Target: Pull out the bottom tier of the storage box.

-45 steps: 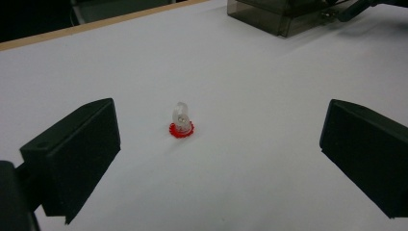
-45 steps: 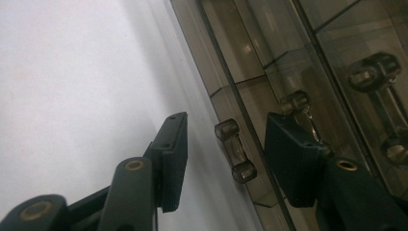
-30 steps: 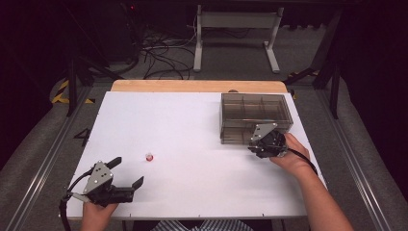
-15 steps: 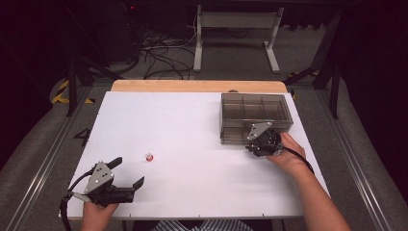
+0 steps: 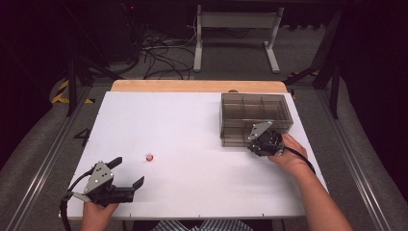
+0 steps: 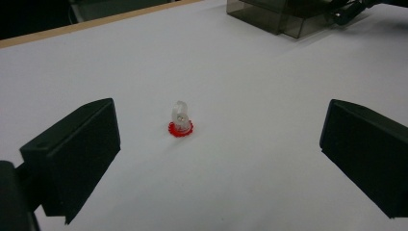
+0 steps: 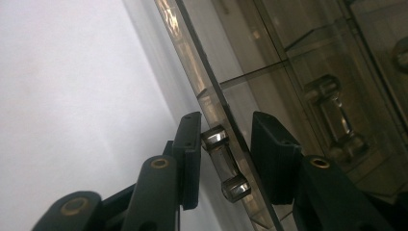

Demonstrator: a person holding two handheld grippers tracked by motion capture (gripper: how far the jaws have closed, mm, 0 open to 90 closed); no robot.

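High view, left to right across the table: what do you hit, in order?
Left claw, black and open, in the person's hand → small clear piece on a red toothed base → right claw at the front wall of the box → smoky transparent plastic compartment box, whose right end lies farthest right.

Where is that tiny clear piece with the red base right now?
The small clear piece with the red base stands upright on the white table, left of centre in the high view, just ahead of the open left gripper and far from the smoky box.
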